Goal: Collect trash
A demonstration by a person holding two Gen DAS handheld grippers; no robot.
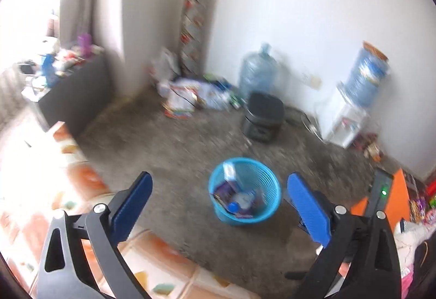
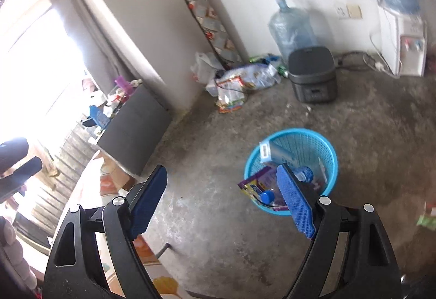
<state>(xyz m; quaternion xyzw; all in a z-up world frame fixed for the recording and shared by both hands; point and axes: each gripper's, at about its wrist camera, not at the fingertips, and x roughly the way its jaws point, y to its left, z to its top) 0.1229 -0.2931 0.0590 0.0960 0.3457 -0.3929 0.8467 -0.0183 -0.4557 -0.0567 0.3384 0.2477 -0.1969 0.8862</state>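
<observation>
Left tongs (image 1: 219, 199): the blue pads were seen spread wide, with nothing between them; only floor and the basket showed in the gap
Right tongs (image 2: 225, 197): the pads were likewise held wide apart and empty, the right pad overlapping the basket's near rim in the view
Waste basket (image 1: 272, 199): a light blue mesh basket was found standing upright on the grey concrete floor (image 1: 169, 152), below and ahead of both tongs, well apart from the wall
Trash in basket: a purple wrapper (image 2: 256, 184), a white and pale blue carton (image 2: 272, 153) leaning against the inner wall, and a clear bottle with a blue cap (image 2: 267, 197) were seen lying inside
Loose trash: a heap of plastic bags and wrappers (image 2: 239, 81) was seen in the corner, at the foot of a rolled patterned mat (image 2: 212, 26) leaned on the wall
Other things: an empty water jug (image 2: 293, 26) stood by the wall, with a dark rice cooker (image 2: 312, 75) just in front of it; a white water dispenser (image 2: 403, 45) carrying a blue bottle stood further right
Left side: a dark table (image 2: 136, 130) cluttered with small items was seen beside the curtain (image 2: 81, 7) and bright window
Sharpness: the left wrist view was blurred, so small items there could not be told apart
</observation>
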